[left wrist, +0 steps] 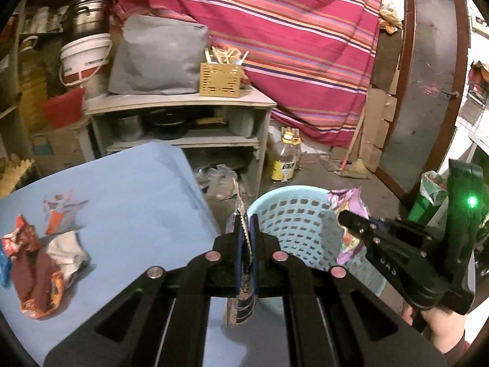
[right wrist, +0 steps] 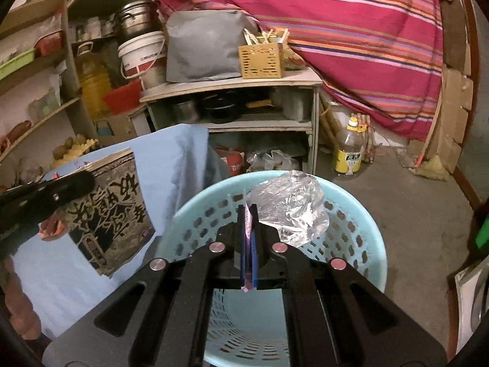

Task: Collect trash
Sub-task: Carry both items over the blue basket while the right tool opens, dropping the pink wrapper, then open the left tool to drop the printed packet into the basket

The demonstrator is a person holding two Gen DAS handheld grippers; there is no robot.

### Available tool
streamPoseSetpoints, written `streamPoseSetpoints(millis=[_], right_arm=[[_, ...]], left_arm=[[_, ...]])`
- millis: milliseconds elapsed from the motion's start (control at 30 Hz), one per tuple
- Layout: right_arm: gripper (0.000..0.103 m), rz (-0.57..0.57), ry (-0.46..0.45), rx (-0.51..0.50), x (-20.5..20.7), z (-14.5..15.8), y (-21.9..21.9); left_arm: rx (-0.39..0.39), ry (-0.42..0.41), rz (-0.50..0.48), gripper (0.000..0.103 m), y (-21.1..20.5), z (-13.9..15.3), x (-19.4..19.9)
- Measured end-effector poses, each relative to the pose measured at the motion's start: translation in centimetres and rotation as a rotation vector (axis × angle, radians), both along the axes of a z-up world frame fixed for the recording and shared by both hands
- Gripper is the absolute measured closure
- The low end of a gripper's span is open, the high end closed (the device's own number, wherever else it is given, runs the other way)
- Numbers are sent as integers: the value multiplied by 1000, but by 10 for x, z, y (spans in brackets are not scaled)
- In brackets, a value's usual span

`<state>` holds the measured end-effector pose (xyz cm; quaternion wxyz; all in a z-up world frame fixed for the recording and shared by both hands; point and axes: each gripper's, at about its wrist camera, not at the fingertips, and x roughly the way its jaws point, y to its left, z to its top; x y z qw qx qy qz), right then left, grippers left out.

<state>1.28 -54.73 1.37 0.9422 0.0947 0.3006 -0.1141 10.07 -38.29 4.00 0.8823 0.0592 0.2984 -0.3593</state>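
Here the left gripper (left wrist: 247, 229) holds a dark snack packet (right wrist: 113, 211) at the table (left wrist: 128, 189) right edge; the right gripper (right wrist: 249, 220) pinches a purple wrapper (left wrist: 351, 202) above the blue basket (right wrist: 363, 214).

I see a pale blue perforated plastic basket (right wrist: 351, 214), smooth, crinkled glossy foil wrapper (right wrist: 290, 211) over its rim, matt blue cloth on the tabletop (left wrist: 128, 189), shiny crumpled wrappers (left wrist: 39, 263) near its left edge, matt black grippers.

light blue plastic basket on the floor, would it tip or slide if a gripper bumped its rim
The light blue perforated plastic basket probably weighs little: thin walls full of holes, nothing seen inside. Tall and narrowing toward its base, it would likely tip or skid on the bare floor.
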Motion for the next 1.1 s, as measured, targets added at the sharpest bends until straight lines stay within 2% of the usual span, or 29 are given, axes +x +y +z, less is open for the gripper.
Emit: streamPoseSetpoints(millis=[333, 400, 467, 567, 600, 633, 700, 767, 900, 1100], right_arm=[[94, -7, 59, 76, 1, -23, -31], [80, -11, 59, 90, 1, -23, -35], [72, -18, 54, 100, -2, -23, -38], [71, -37, 57, 96, -7, -23, -42], [66, -46, 59, 89, -9, -23, -44], [63, -59, 59, 79, -11, -22, -45], [49, -91, 50, 57, -16, -19, -47], [43, -117, 37, 38, -22, -16, -49], [37, -162, 35, -12, -29, -12, -53], [36, -177, 43, -26, -31, -15, -55]], left_arm=[[-13, 9, -49, 98, -35, 7, 1], [-17, 0, -54, 98, -41, 11, -2], [-20, -3, -61, 98, -45, 15, -3], [-23, -2, -64, 98, -52, 17, -4], [-21, -2, -64, 98, -54, 16, -4], [-19, -1, -64, 98, -56, 14, -4], [-18, 15, -69, 98, -61, 7, -1], [-12, 29, -72, 98, -66, -1, 2], [9, 50, -83, 98, -79, -25, 9], [54, 81, -82, 96, -84, -50, 17]])
